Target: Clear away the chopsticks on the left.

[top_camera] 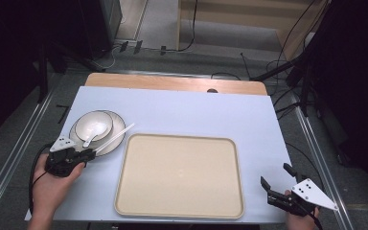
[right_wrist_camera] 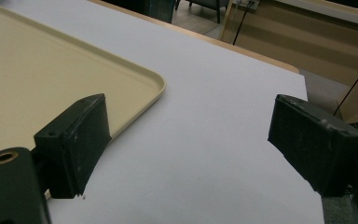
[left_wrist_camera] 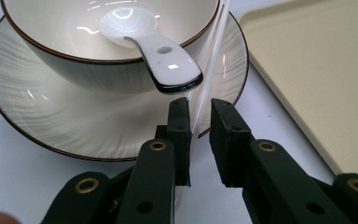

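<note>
A white bowl (top_camera: 100, 120) with a dark rim stands on a matching plate (top_camera: 119, 125) at the table's left. A white spoon (left_wrist_camera: 158, 51) lies in the bowl, its handle sticking out over the near rim. A thin white chopstick (left_wrist_camera: 214, 56) leans across the plate's right edge. My left gripper (left_wrist_camera: 199, 109) straddles the chopstick's near end; the stick lies against the left jaw with a gap to the right one, so the gripper is open. My right gripper (right_wrist_camera: 191, 116) rests wide open near the table's front right corner (top_camera: 274, 175), with nothing between its fingers.
A large beige tray (top_camera: 179, 175) lies in the middle of the table, just right of the plate, with nothing on it. The pale table cover (top_camera: 196, 110) stretches behind it. Cables and stands crowd the floor beyond the far edge.
</note>
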